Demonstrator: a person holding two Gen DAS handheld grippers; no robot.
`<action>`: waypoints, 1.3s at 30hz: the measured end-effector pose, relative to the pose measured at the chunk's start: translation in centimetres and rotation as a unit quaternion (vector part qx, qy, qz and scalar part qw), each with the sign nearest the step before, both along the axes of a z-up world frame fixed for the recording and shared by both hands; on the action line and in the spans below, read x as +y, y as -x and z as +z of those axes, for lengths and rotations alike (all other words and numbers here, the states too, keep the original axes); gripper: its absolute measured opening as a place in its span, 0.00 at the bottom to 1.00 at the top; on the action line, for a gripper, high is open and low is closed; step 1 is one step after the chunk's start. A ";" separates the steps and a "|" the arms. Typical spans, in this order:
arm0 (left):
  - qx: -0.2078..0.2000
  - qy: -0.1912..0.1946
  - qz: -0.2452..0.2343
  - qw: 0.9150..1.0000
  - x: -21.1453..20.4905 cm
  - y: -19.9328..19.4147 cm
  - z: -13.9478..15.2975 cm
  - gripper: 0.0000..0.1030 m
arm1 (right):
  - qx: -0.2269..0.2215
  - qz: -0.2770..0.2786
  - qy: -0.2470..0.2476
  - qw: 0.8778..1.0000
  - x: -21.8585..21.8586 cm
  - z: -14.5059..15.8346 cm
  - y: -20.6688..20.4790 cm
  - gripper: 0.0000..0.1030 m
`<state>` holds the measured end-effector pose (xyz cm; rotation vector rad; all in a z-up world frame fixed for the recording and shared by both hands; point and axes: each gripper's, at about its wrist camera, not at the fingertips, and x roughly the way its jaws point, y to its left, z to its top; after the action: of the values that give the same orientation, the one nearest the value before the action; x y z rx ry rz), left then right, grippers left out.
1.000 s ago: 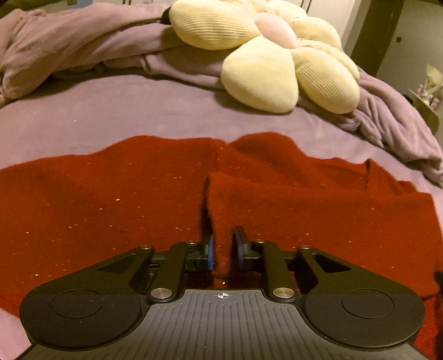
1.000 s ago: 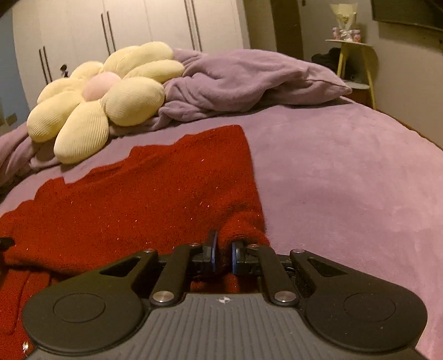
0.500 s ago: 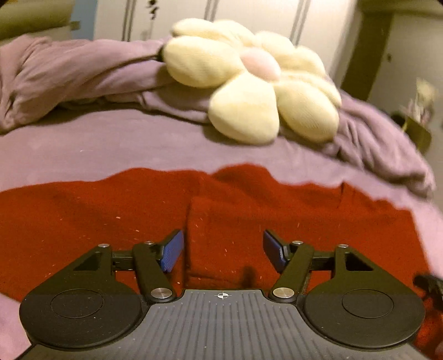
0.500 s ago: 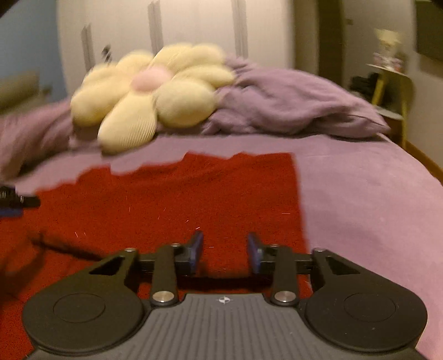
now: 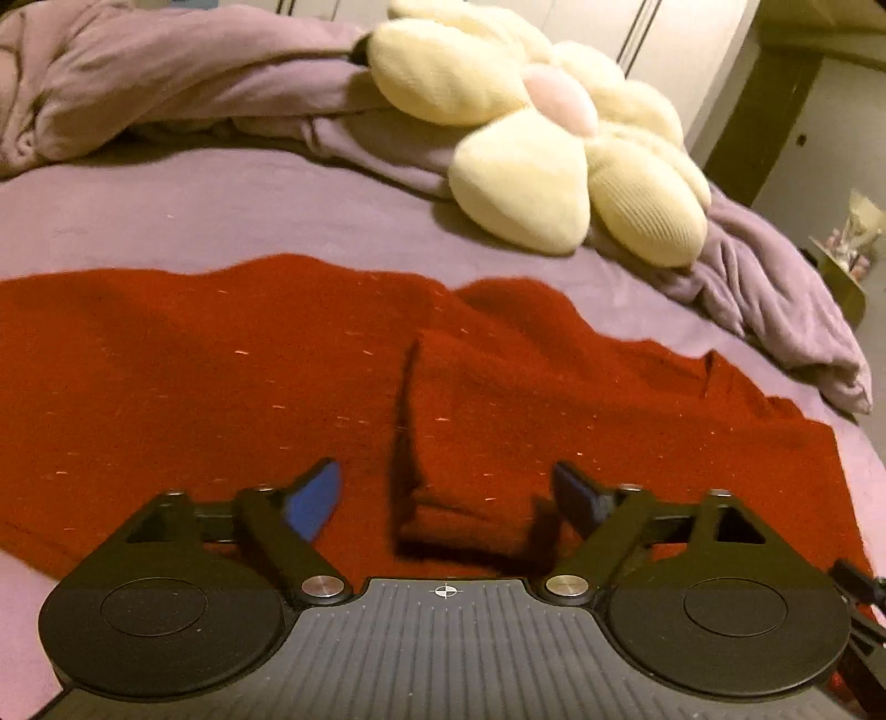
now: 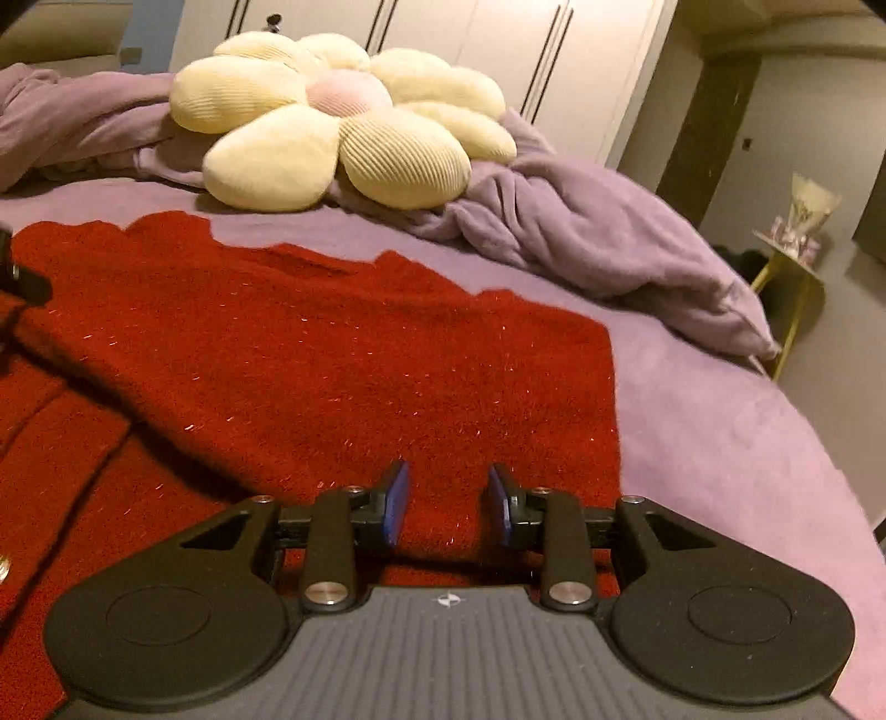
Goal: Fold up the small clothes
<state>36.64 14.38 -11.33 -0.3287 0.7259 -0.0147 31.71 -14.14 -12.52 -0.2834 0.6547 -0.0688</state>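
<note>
A red knit garment (image 5: 221, 387) lies spread on the purple bed sheet (image 5: 221, 210). One flap (image 5: 476, 432) is folded over onto it. My left gripper (image 5: 443, 476) hovers just above that flap. Its jaws are opening wide, and the flap's end lies loose between them, untouched by the blue pads (image 5: 315, 498). In the right wrist view the same garment (image 6: 332, 360) reaches to its straight right edge. My right gripper (image 6: 447, 471) is open a little above the fabric near that edge, with nothing pinched. Part of the left gripper (image 6: 22, 277) shows at the far left of this view.
A cream flower-shaped cushion (image 6: 332, 127) rests on a rumpled purple blanket (image 6: 581, 232) at the head of the bed. Beyond the bed's right side stands a small yellow side table (image 6: 792, 260). White wardrobe doors (image 6: 470, 39) fill the background.
Both grippers were shut on pinches of the red fabric and have let go. The left jaws spread wide, the right a little. The released flap now lies flat.
</note>
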 end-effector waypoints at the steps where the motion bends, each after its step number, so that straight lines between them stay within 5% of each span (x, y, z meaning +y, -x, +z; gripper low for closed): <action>1: 0.003 -0.015 0.006 1.000 0.3 0.1 -0.1 0.92 | 0.005 -0.002 0.000 1.000 -0.1 -0.3 0.2 0.29; 3: 0.025 -0.034 0.028 0.999 1.9 0.3 -0.9 0.95 | 0.011 -0.006 0.007 1.000 -0.2 -0.9 0.4 0.30; 7: 0.012 0.035 0.087 0.995 7.4 3.3 -0.8 0.94 | 0.029 -0.020 0.012 0.999 0.0 0.5 0.2 0.32; 11: -0.024 0.056 0.165 0.984 14.3 8.2 -0.5 0.94 | 0.036 -0.032 -0.064 0.997 -1.1 2.1 2.7 0.50; 13: -0.028 0.068 0.227 0.971 18.1 10.3 -1.1 0.94 | 0.056 -0.033 -0.103 0.993 -1.5 2.0 4.3 0.50; 16: -0.020 0.131 0.323 0.937 24.3 13.1 -2.9 0.90 | 0.060 -0.043 -0.128 0.989 -1.9 1.9 6.7 0.50; 18: -0.046 0.192 0.347 0.917 27.2 14.3 -3.8 0.81 | 0.059 -0.050 -0.128 0.989 -1.8 2.0 7.5 0.50; 21: -0.070 0.238 0.366 0.897 29.6 14.0 -4.4 0.79 | 0.068 -0.057 -0.123 0.989 -1.5 1.7 7.8 0.50; 25: -0.079 0.274 0.392 0.874 31.7 12.6 -5.1 0.52 | 0.068 -0.052 -0.111 0.990 -0.8 2.1 7.9 0.50; 28: -0.065 0.305 0.409 0.858 33.0 12.5 -5.8 0.14 | 0.072 -0.054 -0.115 0.989 -1.0 2.2 7.9 0.51; 30: -0.058 0.320 0.412 0.851 33.7 13.4 -6.1 0.11 | 0.074 -0.052 -0.114 0.989 -1.2 2.0 7.8 0.51; 32: -0.070 0.302 0.400 0.862 33.4 13.1 -5.0 0.11 | 0.074 -0.050 -0.111 0.990 -1.4 1.9 7.8 0.52; 36: -0.111 0.210 0.334 0.912 29.9 11.7 0.5 0.11 | 0.069 -0.053 -0.124 0.988 -2.2 2.2 8.1 0.52; 39: -0.164 0.160 0.232 0.945 24.2 9.8 6.1 0.11 | 0.061 -0.062 -0.140 0.986 -2.8 2.6 8.5 0.52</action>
<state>26.83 38.60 -5.20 -0.7843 0.2984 0.2555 23.23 -16.94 -9.93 0.0247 0.7947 -0.0781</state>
